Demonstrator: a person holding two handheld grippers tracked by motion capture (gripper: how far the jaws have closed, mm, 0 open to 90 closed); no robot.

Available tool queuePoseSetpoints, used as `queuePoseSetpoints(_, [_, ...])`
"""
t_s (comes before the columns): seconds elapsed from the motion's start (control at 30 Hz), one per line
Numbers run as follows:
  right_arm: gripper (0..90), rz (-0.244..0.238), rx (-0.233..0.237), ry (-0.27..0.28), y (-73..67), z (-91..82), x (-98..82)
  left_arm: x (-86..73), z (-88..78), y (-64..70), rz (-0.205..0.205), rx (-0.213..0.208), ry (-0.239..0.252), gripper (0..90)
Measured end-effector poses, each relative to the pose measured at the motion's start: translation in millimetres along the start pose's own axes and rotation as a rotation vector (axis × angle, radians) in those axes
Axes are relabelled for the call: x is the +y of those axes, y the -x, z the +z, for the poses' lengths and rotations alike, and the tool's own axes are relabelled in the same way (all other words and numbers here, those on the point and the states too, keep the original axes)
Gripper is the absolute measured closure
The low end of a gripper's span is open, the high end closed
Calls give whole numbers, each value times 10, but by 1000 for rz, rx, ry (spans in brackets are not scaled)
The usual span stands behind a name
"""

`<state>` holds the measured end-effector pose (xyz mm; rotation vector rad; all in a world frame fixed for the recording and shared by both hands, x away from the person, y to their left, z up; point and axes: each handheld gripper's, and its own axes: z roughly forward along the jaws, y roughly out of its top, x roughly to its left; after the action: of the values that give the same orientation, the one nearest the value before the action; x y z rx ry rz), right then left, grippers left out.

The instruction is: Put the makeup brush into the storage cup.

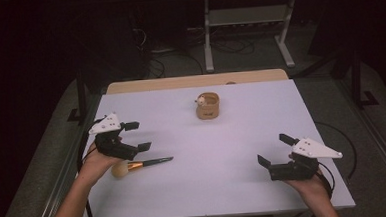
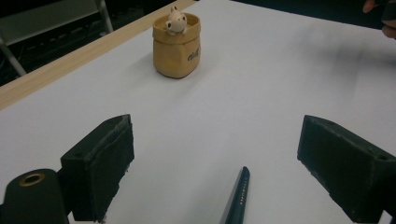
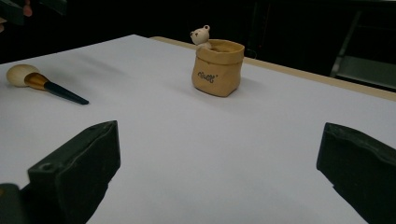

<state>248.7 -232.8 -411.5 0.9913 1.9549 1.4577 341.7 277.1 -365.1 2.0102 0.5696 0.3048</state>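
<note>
On the near left part of the white table (image 1: 222, 137), a makeup brush (image 1: 140, 165) lies flat, just beside and partly under the left gripper (image 1: 135, 136), whose jaws are spread wide and hold nothing. From the left gripper view, the dark handle tip (image 2: 237, 196) is seen rising between the two black jaws, nearer the right one, with bare table on either side. The right gripper (image 1: 273, 149) is held over the near right part of the table, well apart from the brush, its jaws likewise spread and empty. A tan pouch-shaped holder (image 1: 207, 106) with a small bear figure (image 1: 199, 101) at its rim stands upright toward the far middle of the table. The step in hand is judged to be a grasp of the brush by the left gripper. For it to be done well, the gripper should be lowered until both pads straddle the handle, centred so that the handle sits midway between them, and closed across the handle rather than along it, ideally near the copper ferrule where balance is likely best. The brush's long axis is seen to run roughly left to right across the table, with the rounded bristle head (image 3: 19, 74) toward the person's left and the slim handle pointing right, slightly away from the person.
</note>
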Motion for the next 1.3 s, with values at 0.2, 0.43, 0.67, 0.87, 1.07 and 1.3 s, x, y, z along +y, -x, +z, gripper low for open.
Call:
queuePoseSetpoints(0.2, [0, 7, 6, -14, -18, 19, -5, 11, 27, -29, 6, -6, -19, 104])
queuePoseSetpoints(0.43, [0, 0, 4, -9, -13, 27, -10, 57, 36, -64, 14, -5, -51, 104])
queuePoseSetpoints(0.67, [0, 5, 7, -12, -14, 32, -14, 71, 64, -90, 23, -13, -98, 104])
queuePoseSetpoints(0.87, [0, 11, 5, -15, -11, 25, -15, 53, 97, -106, 30, -27, -147, 104])
queuePoseSetpoints(1.07, [0, 4, 5, -10, -5, 32, -15, 40, 116, -114, 46, -38, -196, 104])
queuePoseSetpoints(1.3, [0, 5, 5, -11, -5, 36, -17, 34, 114, -132, 62, -51, -244, 104])
